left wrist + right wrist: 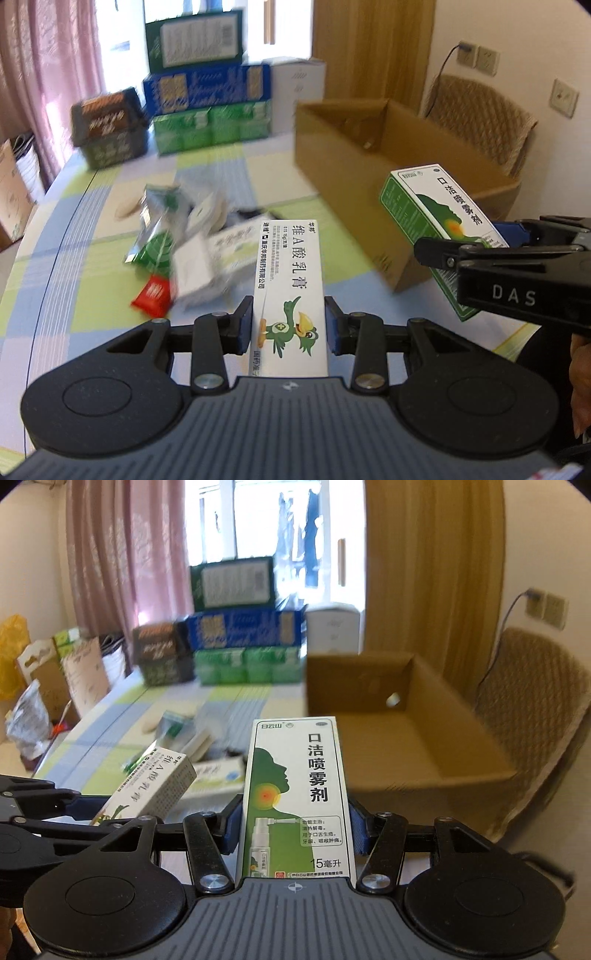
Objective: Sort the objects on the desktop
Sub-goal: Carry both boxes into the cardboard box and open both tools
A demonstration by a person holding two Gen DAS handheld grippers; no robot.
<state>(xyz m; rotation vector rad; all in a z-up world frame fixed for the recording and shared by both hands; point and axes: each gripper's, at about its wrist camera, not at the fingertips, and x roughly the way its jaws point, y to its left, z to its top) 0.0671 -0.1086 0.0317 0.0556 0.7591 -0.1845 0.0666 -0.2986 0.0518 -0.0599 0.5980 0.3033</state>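
My left gripper (289,325) is shut on a white ointment box (288,280) with a green bird drawing, held above the table. My right gripper (294,823) is shut on a green-and-white spray box (295,794). In the left wrist view the spray box (439,218) and right gripper (476,258) hover at the near corner of the open cardboard box (347,147). In the right wrist view the ointment box (151,786) and left gripper show at lower left. A pile of sachets and small boxes (177,243) lies on the checked tablecloth.
Stacked green and blue cartons (207,103) and a dark carton (110,129) stand at the table's far end. A wicker chair (532,709) stands behind the cardboard box (406,738). Bags and boxes (48,686) sit on the floor at left.
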